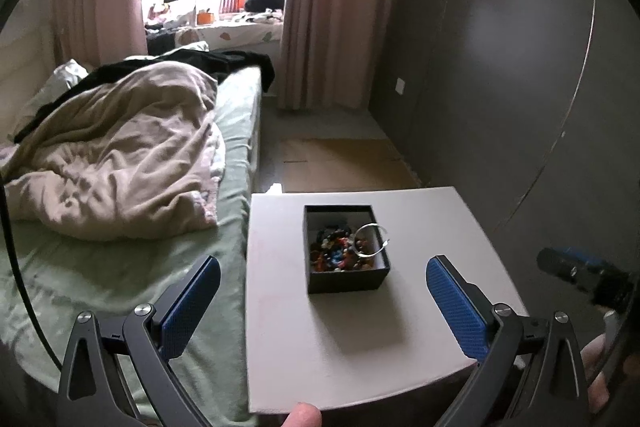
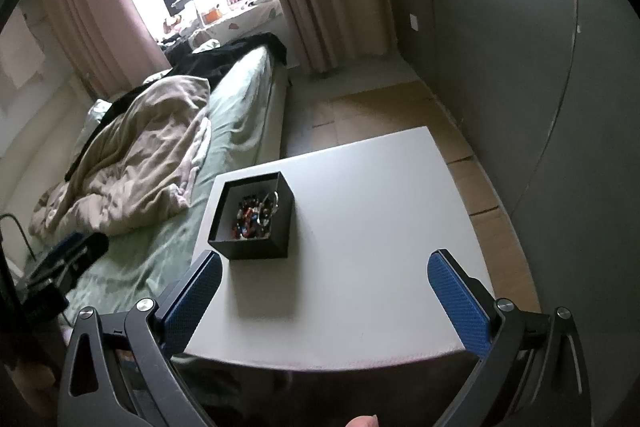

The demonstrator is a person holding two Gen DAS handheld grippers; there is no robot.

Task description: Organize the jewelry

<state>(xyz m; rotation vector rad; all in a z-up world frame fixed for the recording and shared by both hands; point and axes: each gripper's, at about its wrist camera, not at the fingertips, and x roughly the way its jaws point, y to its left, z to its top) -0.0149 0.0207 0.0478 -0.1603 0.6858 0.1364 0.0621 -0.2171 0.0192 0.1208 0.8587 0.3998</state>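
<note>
Pads point(image 1: 192, 307) of the left gripper point(image 1: 324, 307) are spread wide w/ nothing held between them; the right gripper point(image 2: 325, 301) is likewise spread and empty. Both are held back from the box point(image 1: 346, 277), above the near part of the table point(image 1: 280, 307).

Jewelry point(image 1: 340, 247) is seen heaped inside the black open-top box: coloured beads in a tangle, plus a silver bangle point(image 1: 374, 239) leaning up over the right wall. No loose piece is seen on the tabletop. So the scene fits 2 stages: items gathered into the box as wanted, or a jumbled pile yet to be sorted out. Which one can't be settled from these views, so no move is called for here.

If a piece is to be handled, care is advised: beads are small and tangled, so more than one strand could be dragged along; the bangle is thin, rigid and prob. slippery, best pinched across its band. Box walls are tall, so entry from above is needed, and the light box could be shoved or tipped if a wall is caught.

Around: bed point(image 1: 224, 131) w/ a rumpled blanket point(image 1: 120, 155) is just left of the table, grey wall point(image 1: 500, 67) to the right, curtain point(image 1: 332, 7) beyond. Nothing stands between grippers and box. A fingertip point(image 1: 302, 415) shows at the bottom edge.
</note>
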